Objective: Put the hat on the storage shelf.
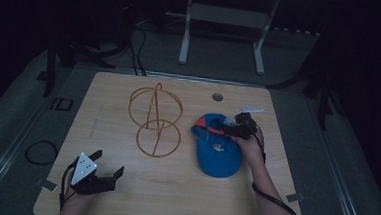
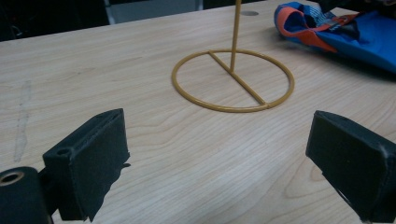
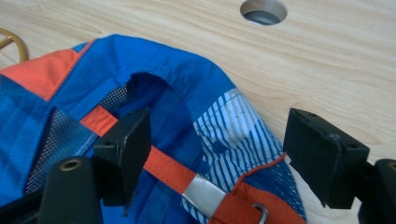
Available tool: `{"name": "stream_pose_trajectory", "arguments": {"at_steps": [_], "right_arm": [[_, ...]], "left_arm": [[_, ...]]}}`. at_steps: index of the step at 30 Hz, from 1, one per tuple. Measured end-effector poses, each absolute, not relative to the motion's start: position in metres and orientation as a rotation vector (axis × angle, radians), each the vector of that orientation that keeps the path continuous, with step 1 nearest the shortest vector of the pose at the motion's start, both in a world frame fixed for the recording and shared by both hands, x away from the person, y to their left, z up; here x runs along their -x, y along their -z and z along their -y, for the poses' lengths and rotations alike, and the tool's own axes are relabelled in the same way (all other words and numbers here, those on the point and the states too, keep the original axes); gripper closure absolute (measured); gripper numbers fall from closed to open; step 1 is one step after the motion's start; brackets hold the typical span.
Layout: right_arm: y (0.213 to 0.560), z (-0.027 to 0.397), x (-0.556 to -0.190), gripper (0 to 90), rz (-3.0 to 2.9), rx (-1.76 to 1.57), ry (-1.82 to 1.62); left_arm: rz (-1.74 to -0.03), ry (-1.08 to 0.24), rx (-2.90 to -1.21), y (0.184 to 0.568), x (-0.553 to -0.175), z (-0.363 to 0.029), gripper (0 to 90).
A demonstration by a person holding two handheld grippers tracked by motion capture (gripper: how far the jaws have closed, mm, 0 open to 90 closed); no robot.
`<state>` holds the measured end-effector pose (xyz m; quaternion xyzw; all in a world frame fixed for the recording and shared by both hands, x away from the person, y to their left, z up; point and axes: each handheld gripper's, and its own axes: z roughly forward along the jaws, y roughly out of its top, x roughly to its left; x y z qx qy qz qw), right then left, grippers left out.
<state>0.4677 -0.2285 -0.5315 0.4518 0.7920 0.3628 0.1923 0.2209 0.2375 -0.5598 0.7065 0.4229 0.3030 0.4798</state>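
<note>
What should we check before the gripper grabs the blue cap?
1. Right gripper open: ok, jaws apart, nothing pinched.
2. Right gripper over the blue cap: ok, one jaw above the cap's back edge, the other beside it.
3. Orange strap between the jaws: ok.
4. Gold wire stand upright and apart from the cap: ok.
5. Left gripper out of the way: ok, open, near the table's front edge.
6. Jaws touching cloth: cannot tell.

The cap (image 3: pixel 154 140) is cut off by the right gripper view's lower edge.
</note>
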Motion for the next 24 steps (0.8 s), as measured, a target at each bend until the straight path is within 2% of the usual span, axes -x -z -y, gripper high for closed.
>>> {"name": "stream_pose_trajectory", "arguments": {"at_steps": [15, 20, 24], "right_arm": [[0.551, 0.219, -0.48, 25.5, -2.299, -1.266, -0.872], [0.553, 0.217, -0.48, 34.3, -2.337, -1.209, -0.826], [0.552, 0.216, -0.477, 47.7, -2.367, -1.186, -0.846]], "left_arm": [[-1.037, -0.724, -1.719, 0.561, -0.222, -0.239, 6.3], [-1.04, -0.725, -1.719, 0.561, -0.222, -0.24, 6.3], [-1.04, -0.726, -1.724, 0.561, -0.222, -0.24, 6.3]]}}
